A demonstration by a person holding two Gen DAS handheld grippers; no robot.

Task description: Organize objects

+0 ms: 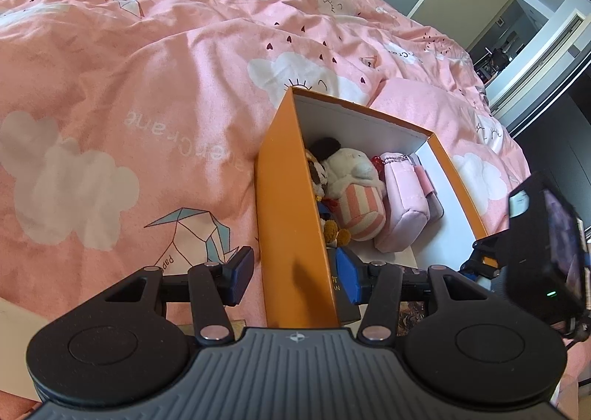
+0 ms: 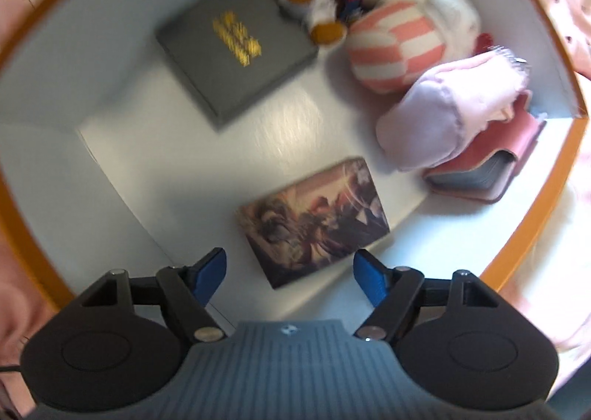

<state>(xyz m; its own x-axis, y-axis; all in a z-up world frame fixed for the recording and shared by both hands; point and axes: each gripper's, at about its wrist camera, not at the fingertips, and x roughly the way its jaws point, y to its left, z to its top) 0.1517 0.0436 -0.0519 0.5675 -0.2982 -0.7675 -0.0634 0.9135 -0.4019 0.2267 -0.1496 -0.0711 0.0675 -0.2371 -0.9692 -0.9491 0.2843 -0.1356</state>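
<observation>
An orange box [image 1: 295, 198] sits on the bed's pink quilt [image 1: 129, 69]. The left hand-held gripper [image 1: 295, 272] is clamped on the box's near wall — one pad outside, one inside. The right hand-held gripper [image 2: 288, 276] hangs over the box floor, pads apart and empty, just above a picture card [image 2: 314, 217] lying flat. Further in lie a grey booklet [image 2: 236, 51], a striped plush [image 2: 399, 47] and a pink pouch [image 2: 443, 113] — all blurred.
</observation>
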